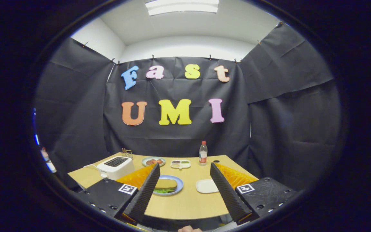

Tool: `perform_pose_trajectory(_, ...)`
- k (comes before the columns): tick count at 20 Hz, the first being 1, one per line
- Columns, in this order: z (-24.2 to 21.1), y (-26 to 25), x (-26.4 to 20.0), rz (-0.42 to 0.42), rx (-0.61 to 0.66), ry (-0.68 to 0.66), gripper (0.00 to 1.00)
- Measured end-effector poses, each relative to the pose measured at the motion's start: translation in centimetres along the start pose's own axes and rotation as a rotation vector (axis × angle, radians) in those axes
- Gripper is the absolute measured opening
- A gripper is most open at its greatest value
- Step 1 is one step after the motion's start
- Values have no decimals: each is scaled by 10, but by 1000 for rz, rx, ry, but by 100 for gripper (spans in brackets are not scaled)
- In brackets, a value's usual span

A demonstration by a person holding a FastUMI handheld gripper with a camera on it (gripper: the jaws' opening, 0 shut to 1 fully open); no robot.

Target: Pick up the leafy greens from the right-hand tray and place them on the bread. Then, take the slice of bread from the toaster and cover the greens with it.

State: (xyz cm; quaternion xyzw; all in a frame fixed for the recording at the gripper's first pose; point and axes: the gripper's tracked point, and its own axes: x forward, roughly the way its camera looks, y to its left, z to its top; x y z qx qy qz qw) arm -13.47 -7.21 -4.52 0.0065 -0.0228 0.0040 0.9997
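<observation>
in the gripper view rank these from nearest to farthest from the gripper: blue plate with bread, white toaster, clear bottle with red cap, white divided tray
The open gripper holds nothing.
1. Blue plate with bread slice over greens: just ahead, by the left finger.
2. White toaster: farther back, left side.
3. White divided tray: beyond the plate, centre.
4. Clear bottle with red cap: at the table's far edge, slightly right.

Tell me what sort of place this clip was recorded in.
Likely a staged recording booth set up as a kitchen corner: black cloth walls around a wooden table holding a toaster and a plated sandwich. The tongs are open.
</observation>
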Motion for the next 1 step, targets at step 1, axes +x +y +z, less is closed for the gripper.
perform_pose_trajectory(1,-3,-1,0,-4,-8,-2,96)
